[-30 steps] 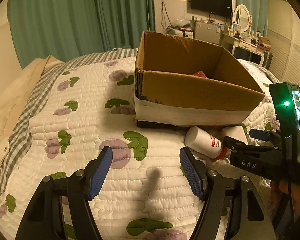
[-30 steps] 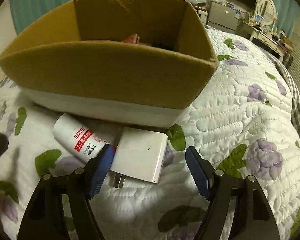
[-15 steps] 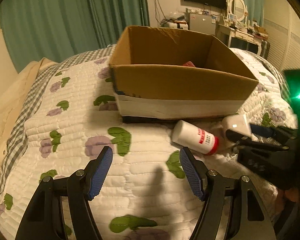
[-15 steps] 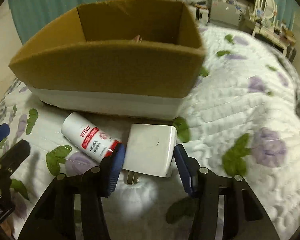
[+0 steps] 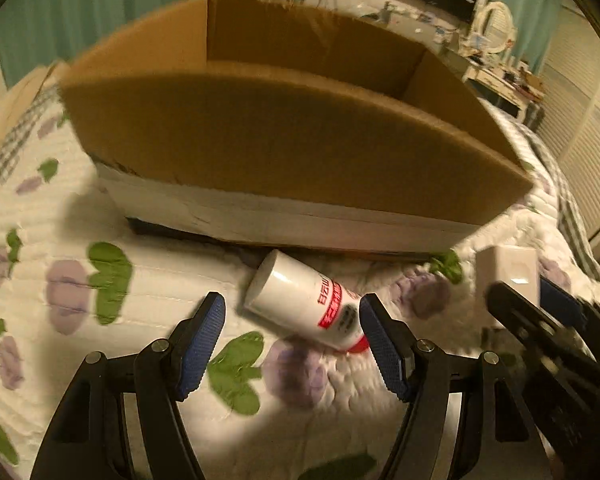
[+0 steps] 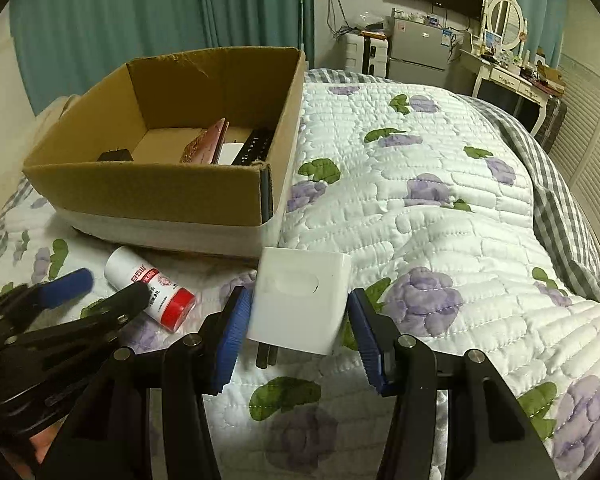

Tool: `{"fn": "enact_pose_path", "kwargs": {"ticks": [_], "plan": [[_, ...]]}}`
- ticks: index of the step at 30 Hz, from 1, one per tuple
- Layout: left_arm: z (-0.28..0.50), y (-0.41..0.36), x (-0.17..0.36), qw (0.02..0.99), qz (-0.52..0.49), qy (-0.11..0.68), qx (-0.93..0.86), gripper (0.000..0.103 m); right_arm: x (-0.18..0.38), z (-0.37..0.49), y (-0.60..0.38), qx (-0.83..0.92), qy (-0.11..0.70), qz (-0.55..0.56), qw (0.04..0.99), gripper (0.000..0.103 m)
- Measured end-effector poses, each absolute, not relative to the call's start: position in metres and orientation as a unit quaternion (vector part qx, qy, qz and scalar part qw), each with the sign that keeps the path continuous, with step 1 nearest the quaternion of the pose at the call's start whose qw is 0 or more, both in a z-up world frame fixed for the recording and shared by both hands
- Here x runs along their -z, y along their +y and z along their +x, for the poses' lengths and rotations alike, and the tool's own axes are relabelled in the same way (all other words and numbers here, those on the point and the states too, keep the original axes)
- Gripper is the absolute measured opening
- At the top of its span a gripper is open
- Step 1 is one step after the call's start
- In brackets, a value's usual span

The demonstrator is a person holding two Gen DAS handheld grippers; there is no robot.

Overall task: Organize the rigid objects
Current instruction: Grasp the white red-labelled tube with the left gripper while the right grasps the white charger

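The white plug adapter (image 6: 300, 300), a second ago flat on the quilt (image 6: 440, 216), now sits clamped in the right gripper (image 6: 296, 328), raised beside the cardboard box (image 6: 160, 196) (boxing likely next). The left gripper (image 5: 292, 344), jaws apart, straddles the white bottle (image 5: 304, 304).

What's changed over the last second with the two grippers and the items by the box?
The right hand-held gripper closed on the white charger and lifted it off the quilt. The left hand-held gripper moved in around the white bottle, jaws open. Bottle and cardboard box stayed put.
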State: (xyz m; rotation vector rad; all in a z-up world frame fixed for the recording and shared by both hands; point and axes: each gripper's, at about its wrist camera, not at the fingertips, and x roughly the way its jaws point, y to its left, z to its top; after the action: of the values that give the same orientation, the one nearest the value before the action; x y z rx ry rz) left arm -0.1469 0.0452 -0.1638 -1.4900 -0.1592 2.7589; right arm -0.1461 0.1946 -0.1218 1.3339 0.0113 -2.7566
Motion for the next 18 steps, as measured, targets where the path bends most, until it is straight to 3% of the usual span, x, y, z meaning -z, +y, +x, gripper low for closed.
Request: {"fn": "enact_pose_path", "kwargs": {"ticks": [6, 7, 8, 15, 18], "plan": [[-0.162, 0.054, 0.175, -0.013, -0.470, -0.062, -0.881, 0.070, 0.129, -0.152, 0.200, 0.894, -0.011, 0.446, 0.038, 0.050], [-0.162, 0.058, 0.175, -0.013, -0.469, -0.052, -0.881, 0.069, 0.130, -0.153, 0.199, 0.894, -0.009, 0.447, 0.037, 0.043], [-0.161, 0.060, 0.175, -0.010, -0.468, -0.046, -0.883, 0.068, 0.130, -0.153, 0.199, 0.895, -0.005, 0.446, 0.033, 0.017], [-0.144, 0.038, 0.163, 0.039, -0.475, -0.090, -0.875, 0.056, 0.129, -0.152, 0.198, 0.893, -0.004, 0.447, 0.041, 0.016], [-0.134, 0.032, 0.158, 0.062, -0.478, -0.094, -0.871, 0.053, 0.130, -0.153, 0.196, 0.889, 0.000, 0.456, 0.048, 0.027]]}}
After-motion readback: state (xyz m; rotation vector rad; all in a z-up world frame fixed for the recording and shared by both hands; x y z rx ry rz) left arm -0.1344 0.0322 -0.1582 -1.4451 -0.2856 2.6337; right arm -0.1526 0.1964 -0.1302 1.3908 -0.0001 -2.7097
